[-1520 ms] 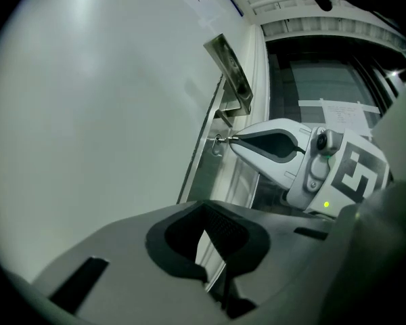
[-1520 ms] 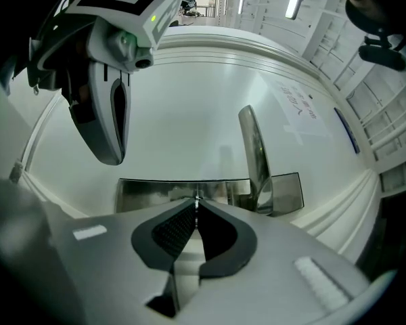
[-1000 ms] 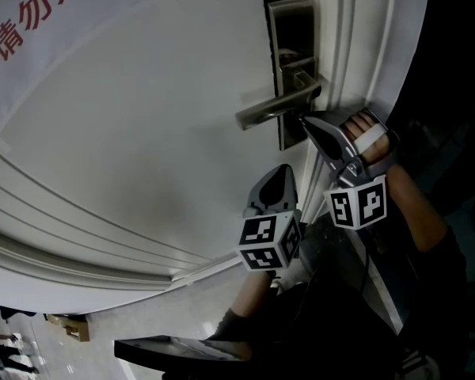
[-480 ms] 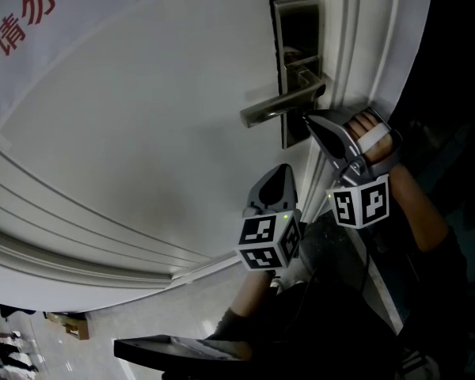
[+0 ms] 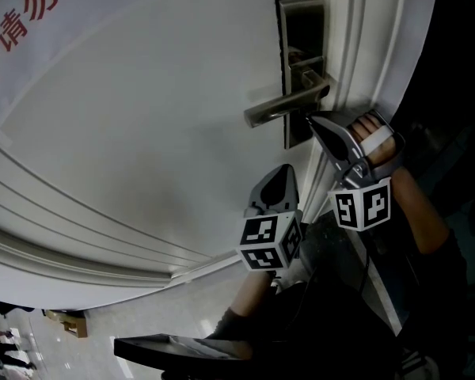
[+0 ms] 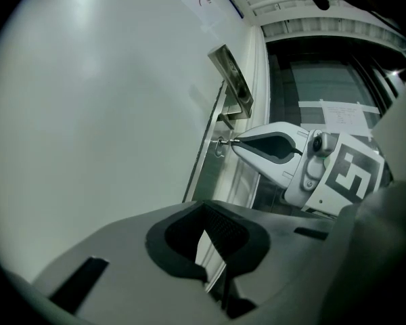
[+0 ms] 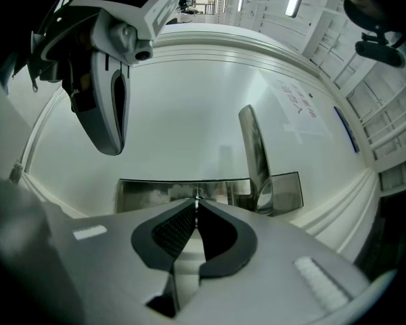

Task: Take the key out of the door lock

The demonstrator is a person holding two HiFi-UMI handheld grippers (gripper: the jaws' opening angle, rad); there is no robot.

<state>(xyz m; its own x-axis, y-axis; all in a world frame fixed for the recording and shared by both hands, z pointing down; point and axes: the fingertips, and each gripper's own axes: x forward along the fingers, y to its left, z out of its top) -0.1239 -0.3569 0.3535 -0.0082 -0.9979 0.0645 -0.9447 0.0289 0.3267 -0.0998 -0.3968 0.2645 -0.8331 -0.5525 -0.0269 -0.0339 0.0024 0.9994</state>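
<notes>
Key is sitting in the lock plate, just beside the lever handle, and the right gripper is pinching it, jaws clamped tight on the small metal head right up against the plate. A hand is gripping that tool from behind, next to the door's moulded edge. The left gripper is hanging lower down, near the white door but touching nothing, its jaws pressed together and empty. Red lettering is showing on a sheet at the door's upper left.
</notes>
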